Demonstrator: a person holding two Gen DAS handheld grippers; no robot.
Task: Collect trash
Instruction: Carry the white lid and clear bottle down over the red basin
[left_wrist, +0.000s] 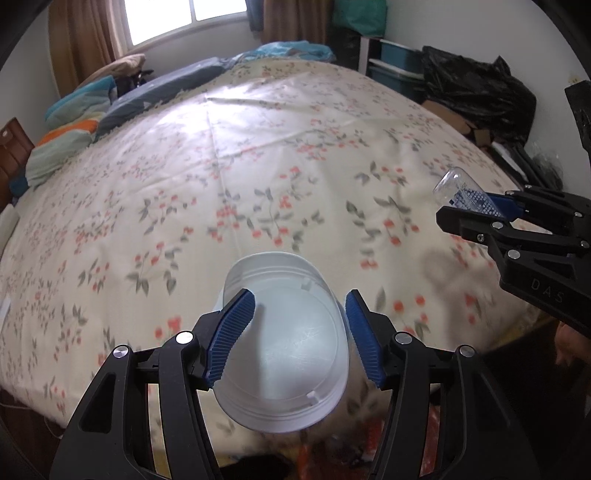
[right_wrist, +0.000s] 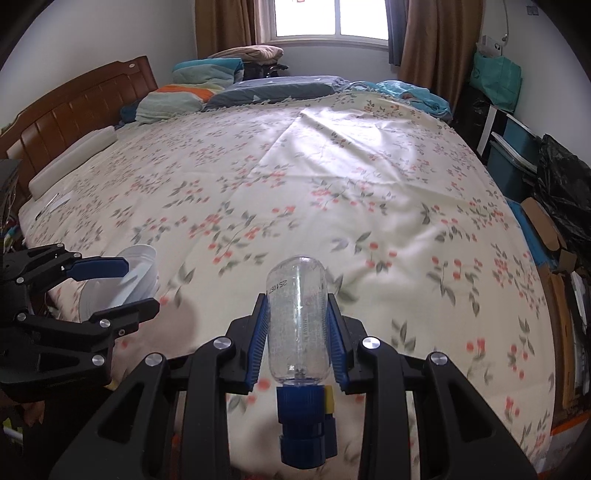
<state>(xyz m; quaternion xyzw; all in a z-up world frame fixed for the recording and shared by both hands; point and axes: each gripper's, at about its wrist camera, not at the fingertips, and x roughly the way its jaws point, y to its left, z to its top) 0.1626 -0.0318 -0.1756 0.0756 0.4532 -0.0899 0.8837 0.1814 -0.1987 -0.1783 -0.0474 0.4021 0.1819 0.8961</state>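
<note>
Left gripper (left_wrist: 300, 334): you are pinching a white plastic tub (left_wrist: 284, 343) by its sides, open mouth facing away from you.
Right gripper (right_wrist: 297, 341): you are clamping a clear bottle (right_wrist: 298, 317) at mid-body, blue cap (right_wrist: 301, 424) nearest you.
Risk: the tub's slick tapered wall is sitting only partly between the blue pads (left_wrist: 231, 338), so a tilt may let it slide out.
Bottle: it is looking empty, possibly with inner droplets.
Bed (left_wrist: 258, 155): floral sheet is stretching far ahead; black bags (left_wrist: 476, 88) are lying far right.
</note>
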